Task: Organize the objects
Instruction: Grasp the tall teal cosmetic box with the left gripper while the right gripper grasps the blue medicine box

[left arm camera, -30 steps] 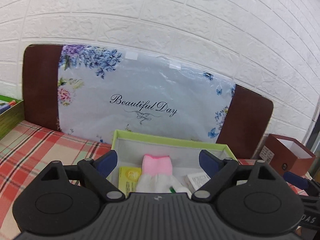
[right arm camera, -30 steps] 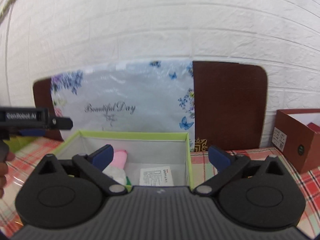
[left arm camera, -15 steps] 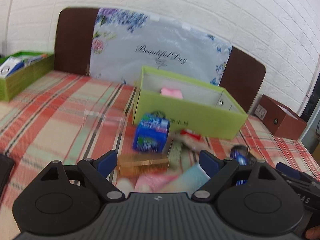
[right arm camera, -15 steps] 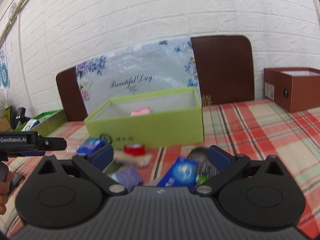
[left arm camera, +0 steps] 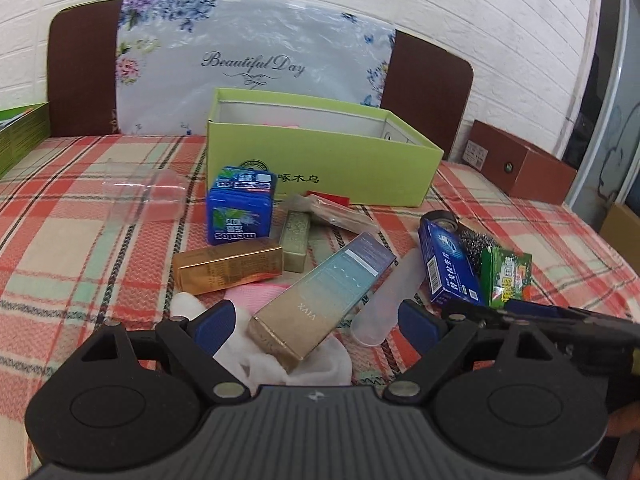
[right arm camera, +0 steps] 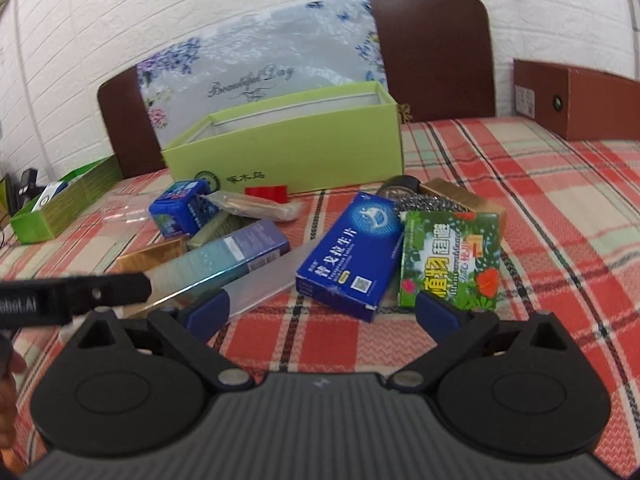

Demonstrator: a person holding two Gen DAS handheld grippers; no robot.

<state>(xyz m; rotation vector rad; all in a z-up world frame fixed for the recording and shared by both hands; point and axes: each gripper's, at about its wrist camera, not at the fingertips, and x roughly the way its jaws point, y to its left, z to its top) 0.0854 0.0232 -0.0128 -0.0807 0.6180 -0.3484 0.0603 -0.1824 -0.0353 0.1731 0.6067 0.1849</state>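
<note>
Gold-teal carton between spread jaws.

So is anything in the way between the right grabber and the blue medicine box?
Nothing visible is. The right gripper is closing a little with only bare tablecloth between its fingers, and the blue medicine box lies just ahead. The green flowery box touches its right side; the frosted plastic case lies to its left.
</note>
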